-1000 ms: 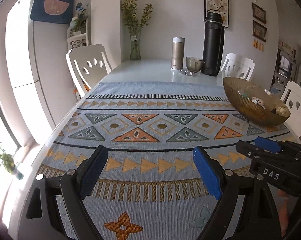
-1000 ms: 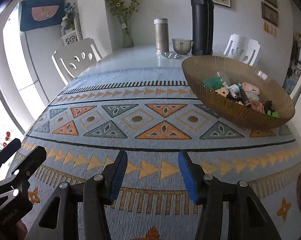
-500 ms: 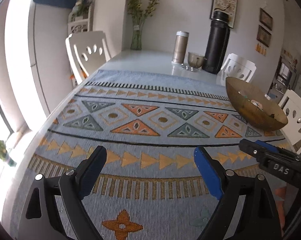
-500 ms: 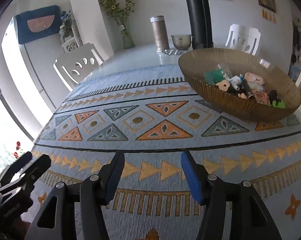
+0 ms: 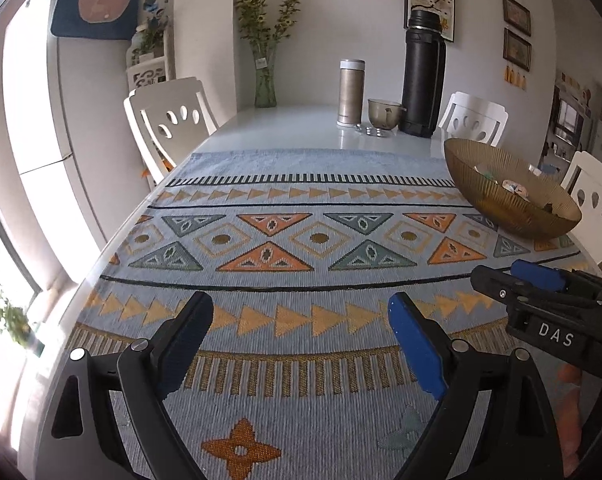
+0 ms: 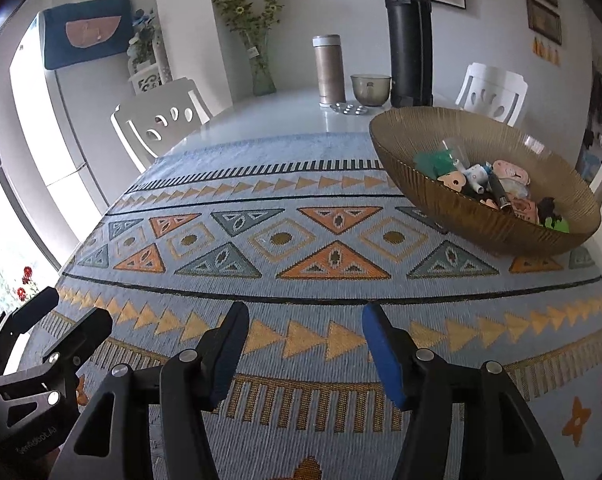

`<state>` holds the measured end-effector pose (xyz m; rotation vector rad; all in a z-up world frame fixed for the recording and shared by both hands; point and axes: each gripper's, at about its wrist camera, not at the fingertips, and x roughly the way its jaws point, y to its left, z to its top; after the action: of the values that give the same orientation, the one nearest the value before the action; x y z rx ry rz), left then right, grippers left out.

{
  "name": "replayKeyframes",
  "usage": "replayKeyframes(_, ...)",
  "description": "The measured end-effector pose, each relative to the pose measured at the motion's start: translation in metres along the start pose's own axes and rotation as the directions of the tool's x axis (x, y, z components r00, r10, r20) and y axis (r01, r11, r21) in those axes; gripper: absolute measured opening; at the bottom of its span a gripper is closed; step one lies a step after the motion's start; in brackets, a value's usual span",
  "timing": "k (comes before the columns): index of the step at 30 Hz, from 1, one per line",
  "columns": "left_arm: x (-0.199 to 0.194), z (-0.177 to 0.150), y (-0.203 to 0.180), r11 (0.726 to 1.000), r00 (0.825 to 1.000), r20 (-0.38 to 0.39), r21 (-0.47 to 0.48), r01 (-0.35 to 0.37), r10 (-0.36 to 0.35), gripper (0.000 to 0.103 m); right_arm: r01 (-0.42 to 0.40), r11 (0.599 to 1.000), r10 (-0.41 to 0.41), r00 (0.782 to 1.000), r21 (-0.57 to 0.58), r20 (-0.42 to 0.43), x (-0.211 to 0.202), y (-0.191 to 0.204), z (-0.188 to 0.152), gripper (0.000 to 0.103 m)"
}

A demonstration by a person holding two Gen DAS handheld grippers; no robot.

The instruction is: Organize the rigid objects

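A: Jaws first. The left gripper (image 5: 301, 320) stands wide apart with nothing between its pads, only patterned cloth (image 5: 285, 248) beneath. It looks the same as a second ago.

B: And the right gripper (image 6: 305, 330)?

A: That is the change. Its fingers were closer together a second ago; they have spread a little and now stand parted, empty, with bare cloth in the gap. Neither hand has shifted much over the table (image 5: 301, 128).

B: What does that mean for the tidying?

A: My reading: nothing is being carried, and the right hand looks readied for a pick. The cloth itself holds no loose item that I can see.

B: So where are the rigid objects?

A: Heaped in the amber bowl (image 6: 481, 224), on the right side of the cloth, well apart from both grippers. The small objects (image 6: 497, 190) overlap too much for an exact count; I make out green, pink, white and black pieces.

B: Count the rest, left to right.

A: One white chair (image 6: 157, 120) at the left edge, one vase of flowers (image 6: 261, 52), one silver flask (image 6: 329, 70), one small dish (image 6: 349, 109), one cup (image 6: 371, 89), one tall black thermos (image 6: 409, 36), one more chair (image 6: 493, 92) behind the bowl. A third chair (image 5: 597, 204) shows at far right in the left wrist view. Two grippers, one bowl.
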<state>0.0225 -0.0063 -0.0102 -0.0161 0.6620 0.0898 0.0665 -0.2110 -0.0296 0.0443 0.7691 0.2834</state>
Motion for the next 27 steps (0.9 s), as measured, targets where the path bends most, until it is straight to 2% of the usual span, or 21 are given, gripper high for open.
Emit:
replayKeyframes(7, 0.0011, -0.0006, -0.0058, 1.0, 1.0, -0.005, 0.018, -0.019, 0.02, 0.09, -0.007, 1.0, 0.008, 1.0, 0.018, -0.005, 0.001, -0.0037, 0.0004, 0.058)
replayKeyframes(27, 0.0003, -0.0014, -0.0075, 1.0, 1.0, -0.013, 0.024, -0.015, 0.015, 0.093, -0.004, 1.0, 0.004, 1.0, 0.014, -0.009, 0.0023, -0.0009, -0.001, 0.059)
